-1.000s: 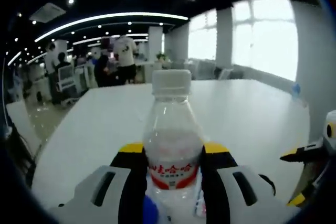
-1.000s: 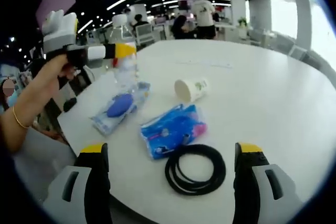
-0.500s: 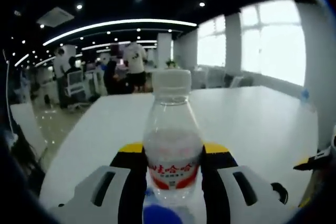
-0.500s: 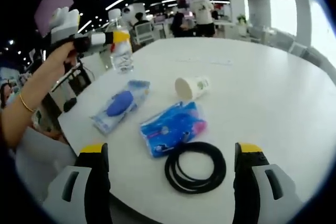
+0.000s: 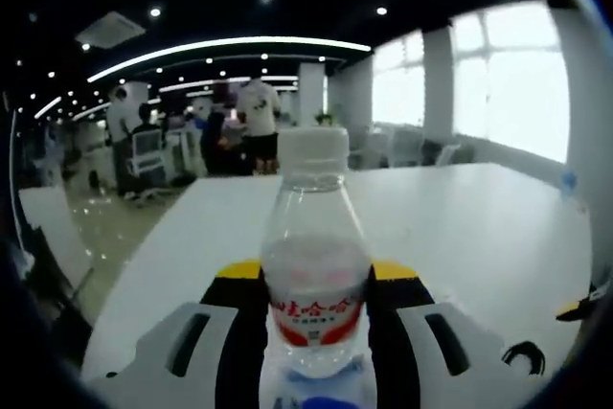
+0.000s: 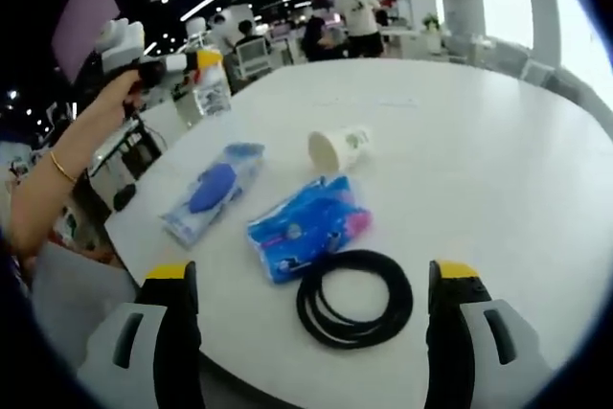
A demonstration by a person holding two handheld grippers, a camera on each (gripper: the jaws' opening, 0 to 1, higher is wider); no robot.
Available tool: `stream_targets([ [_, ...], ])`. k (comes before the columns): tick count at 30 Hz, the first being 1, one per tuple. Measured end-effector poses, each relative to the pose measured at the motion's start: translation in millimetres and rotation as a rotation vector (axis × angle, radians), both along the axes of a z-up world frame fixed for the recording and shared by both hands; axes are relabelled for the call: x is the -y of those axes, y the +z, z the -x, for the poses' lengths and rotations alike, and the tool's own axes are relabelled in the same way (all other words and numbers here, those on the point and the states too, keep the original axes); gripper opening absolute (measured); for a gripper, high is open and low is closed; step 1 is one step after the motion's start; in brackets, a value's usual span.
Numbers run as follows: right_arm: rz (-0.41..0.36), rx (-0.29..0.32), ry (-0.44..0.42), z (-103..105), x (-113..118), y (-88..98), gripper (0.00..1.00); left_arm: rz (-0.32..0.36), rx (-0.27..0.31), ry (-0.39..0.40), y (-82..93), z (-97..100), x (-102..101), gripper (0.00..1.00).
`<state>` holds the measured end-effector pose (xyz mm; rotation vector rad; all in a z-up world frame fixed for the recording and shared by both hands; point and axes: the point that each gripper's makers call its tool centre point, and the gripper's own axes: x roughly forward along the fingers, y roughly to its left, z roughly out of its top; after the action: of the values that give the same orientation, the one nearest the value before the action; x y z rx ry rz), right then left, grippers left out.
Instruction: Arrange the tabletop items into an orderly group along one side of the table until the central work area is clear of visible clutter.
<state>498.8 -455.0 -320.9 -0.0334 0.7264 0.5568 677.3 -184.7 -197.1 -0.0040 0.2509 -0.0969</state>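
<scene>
On the white table (image 6: 498,141), paper cup (image 6: 337,147) on its side, left tool (image 5: 314,286) pinching clear bottle (image 5: 314,265), right tool (image 6: 311,286) spread.

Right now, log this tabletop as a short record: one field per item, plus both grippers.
left gripper: jaws shut on the water bottle, held at the table's far left edge
water bottle: upright, white cap on, red label
right gripper: jaws open, nothing between them
black cable coil: flat on the table, just ahead of the right gripper
blue patterned packet: beyond the coil, touching or just short of it
paper cup: lying on its side
clear packet with blue item: left of the patterned packet
table: white, right half bare
</scene>
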Motion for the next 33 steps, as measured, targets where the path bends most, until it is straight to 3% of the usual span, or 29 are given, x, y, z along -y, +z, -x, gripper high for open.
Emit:
stream_targets([
  [17,0.037,-0.041,-0.005,3,3,-13.8,0.99,-0.024,0.008,0.02,-20.9,-41.2,-34,0.37],
  [25,0.055,-0.062,0.015,4,-1,-20.9,0.99,-0.048,-0.015,0.025,-40.8,-57.6,-50,0.37],
  [33,0.088,-0.079,0.02,6,3,-28.2,0.98,-0.014,-0.014,0.074,-63.8,-69.3,-66,0.37],
])
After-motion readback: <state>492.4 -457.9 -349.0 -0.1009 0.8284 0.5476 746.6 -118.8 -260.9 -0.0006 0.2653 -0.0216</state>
